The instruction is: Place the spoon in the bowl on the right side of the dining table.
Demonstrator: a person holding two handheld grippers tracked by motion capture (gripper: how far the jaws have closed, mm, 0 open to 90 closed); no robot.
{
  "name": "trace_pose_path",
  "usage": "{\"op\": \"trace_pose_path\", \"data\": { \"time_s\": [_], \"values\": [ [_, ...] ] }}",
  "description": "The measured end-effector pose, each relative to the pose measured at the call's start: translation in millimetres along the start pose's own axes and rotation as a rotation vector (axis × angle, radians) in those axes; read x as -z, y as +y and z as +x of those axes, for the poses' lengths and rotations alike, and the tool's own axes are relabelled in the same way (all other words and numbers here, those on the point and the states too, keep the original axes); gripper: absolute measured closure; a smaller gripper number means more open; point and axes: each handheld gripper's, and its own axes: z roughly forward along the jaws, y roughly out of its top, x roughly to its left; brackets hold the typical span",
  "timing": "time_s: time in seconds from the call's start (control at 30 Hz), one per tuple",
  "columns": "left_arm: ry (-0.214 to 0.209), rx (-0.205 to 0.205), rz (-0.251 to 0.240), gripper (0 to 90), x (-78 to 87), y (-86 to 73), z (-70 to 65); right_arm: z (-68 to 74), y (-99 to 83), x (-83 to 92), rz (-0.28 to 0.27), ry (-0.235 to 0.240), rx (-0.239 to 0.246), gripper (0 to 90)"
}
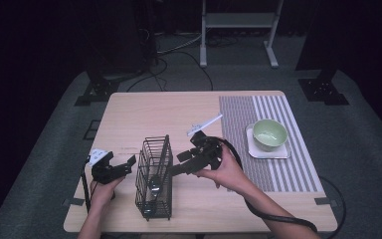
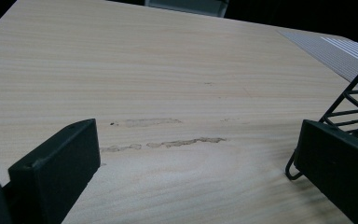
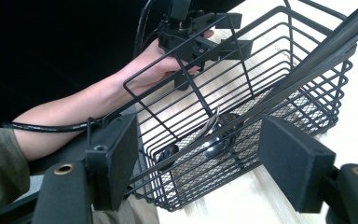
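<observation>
A black wire basket (image 1: 154, 175) stands at the middle of the wooden table (image 1: 144, 114). My left gripper (image 1: 128, 166) sits just left of it, open and with nothing between its jaws. In the left gripper view (image 2: 196, 149) the basket's corner (image 2: 354, 105) lies beside the right-hand jaw. My right gripper (image 1: 176, 164) is at the basket's right side, also open. In the right gripper view (image 3: 200, 144) the basket's near wall (image 3: 242, 84) lies between the spread jaws, and the pads do not press on it. Metal spoons (image 3: 214, 144) lie inside, and a long black handle (image 3: 317, 51) leans across the top.
A green bowl (image 1: 269, 133) rests on a white square plate (image 1: 283, 152) on a striped mat (image 1: 238, 124) at the right. A white strip (image 1: 205, 124) lies behind the right gripper. Bare wood extends across the far left half of the table.
</observation>
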Motion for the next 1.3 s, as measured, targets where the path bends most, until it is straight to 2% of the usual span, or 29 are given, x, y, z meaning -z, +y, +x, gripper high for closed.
{"op": "trace_pose_path", "data": {
  "time_s": [0.27,0.5,0.6,0.63,0.67,0.7,0.8,0.93,0.97,1.3],
  "values": [
    [0.001,0.001,-0.001,0.0,0.1,0.0,0.3,-1.9,1.9,-8.6,0.008,0.000,-0.003,35.3],
    [0.001,0.000,-0.001,0.0,0.2,0.1,0.4,-1.0,3.6,-16.5,0.035,-0.015,-0.012,43.3],
    [0.001,0.002,-0.001,0.0,0.4,0.1,0.8,-1.9,4.6,-18.9,0.029,-0.020,-0.018,53.7],
    [0.001,0.002,-0.001,0.0,0.4,0.1,0.8,-1.9,4.6,-18.9,0.029,-0.020,-0.018,53.7],
    [0.001,0.003,-0.002,0.0,0.4,0.1,0.9,-2.5,5.1,-20.2,0.029,-0.027,-0.018,59.1],
    [0.002,0.003,-0.003,0.0,0.4,0.1,1.0,-2.5,5.1,-20.2,0.029,-0.027,-0.018,59.1],
    [0.003,0.006,-0.004,0.0,0.6,0.0,1.4,-2.6,5.7,-22.7,0.032,-0.040,-0.024,67.7],
    [0.002,0.007,-0.005,0.0,0.6,0.0,1.6,-2.1,6.1,-24.6,0.048,-0.044,-0.015,74.1],
    [0.002,0.006,-0.004,0.0,0.6,0.0,1.6,-1.5,6.3,-25.1,0.053,-0.046,-0.007,78.9],
    [0.003,0.008,-0.006,0.0,0.7,0.0,1.6,0.5,7.9,-20.2,0.046,-0.043,-0.014,87.0]
  ]
}}
